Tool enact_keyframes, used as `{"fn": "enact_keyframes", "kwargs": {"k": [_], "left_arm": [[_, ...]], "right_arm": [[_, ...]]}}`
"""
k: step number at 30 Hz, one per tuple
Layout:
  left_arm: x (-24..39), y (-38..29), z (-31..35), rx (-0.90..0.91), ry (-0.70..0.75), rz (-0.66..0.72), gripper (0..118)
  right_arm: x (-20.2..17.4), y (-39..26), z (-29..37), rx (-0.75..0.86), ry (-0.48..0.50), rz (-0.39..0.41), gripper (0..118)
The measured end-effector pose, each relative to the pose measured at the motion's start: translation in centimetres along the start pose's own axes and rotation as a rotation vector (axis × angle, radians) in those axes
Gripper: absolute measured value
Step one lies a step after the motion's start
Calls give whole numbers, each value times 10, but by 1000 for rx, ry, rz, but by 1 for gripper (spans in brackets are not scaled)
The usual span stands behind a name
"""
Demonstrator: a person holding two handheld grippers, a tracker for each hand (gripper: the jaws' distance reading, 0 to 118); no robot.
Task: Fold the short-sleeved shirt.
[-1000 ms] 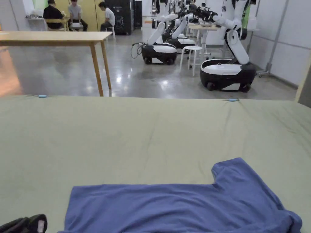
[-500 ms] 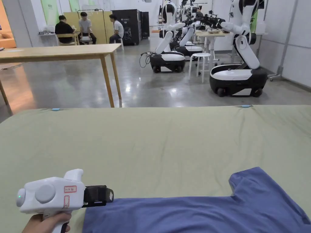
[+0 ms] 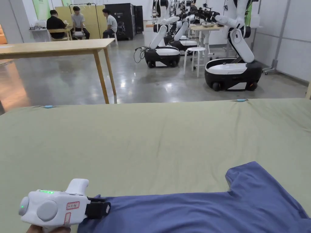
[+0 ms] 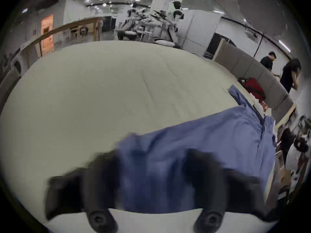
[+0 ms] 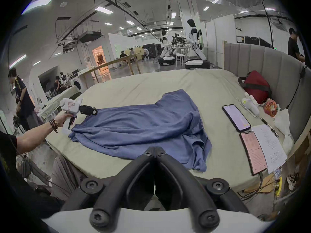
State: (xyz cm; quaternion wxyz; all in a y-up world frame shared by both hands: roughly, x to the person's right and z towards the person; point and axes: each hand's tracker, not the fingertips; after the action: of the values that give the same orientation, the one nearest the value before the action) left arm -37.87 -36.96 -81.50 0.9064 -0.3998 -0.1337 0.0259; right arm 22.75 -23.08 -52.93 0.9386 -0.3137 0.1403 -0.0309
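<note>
A blue short-sleeved shirt [image 3: 212, 212] lies spread and wrinkled on a bed with a green sheet [image 3: 152, 145], one sleeve pointing away from me. My left gripper [image 3: 101, 208], white with black jaws, sits low at the shirt's far left corner. In the left gripper view its jaws are blurred and stand wide apart, with the shirt [image 4: 202, 135] between and under them. The right gripper view shows the whole shirt [image 5: 143, 127] with the left gripper [image 5: 91, 111] at its corner. My right gripper [image 5: 154, 150] hangs above the shirt's near edge, jaws pressed together on nothing.
Two phones [image 5: 235, 117] [image 5: 253, 152], a paper sheet [image 5: 271, 147] and a red bag [image 5: 255, 85] lie along the bed's right side by a padded headboard [image 5: 269, 63]. Beyond the bed are a wooden table [image 3: 54, 45], parked robots [image 3: 230, 69] and seated people [image 3: 79, 21].
The left gripper rose into the head view from the bottom left, then came down onto the shirt's left corner. The head camera shifted meanwhile.
</note>
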Motion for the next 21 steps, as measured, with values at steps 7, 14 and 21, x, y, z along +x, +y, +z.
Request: {"fn": "enact_keyframes", "kwargs": {"k": [7, 14, 21], "left_arm": [[12, -1, -4, -28, -16, -34, 5], [13, 4, 2, -16, -5, -58, 5], [38, 1, 15, -11, -42, -46, 5]], "right_arm": [[9, 10, -11, -22, 12, 6, 0], [68, 109, -88, 21, 19, 98, 0], [137, 150, -241, -220, -60, 117, 114]]}}
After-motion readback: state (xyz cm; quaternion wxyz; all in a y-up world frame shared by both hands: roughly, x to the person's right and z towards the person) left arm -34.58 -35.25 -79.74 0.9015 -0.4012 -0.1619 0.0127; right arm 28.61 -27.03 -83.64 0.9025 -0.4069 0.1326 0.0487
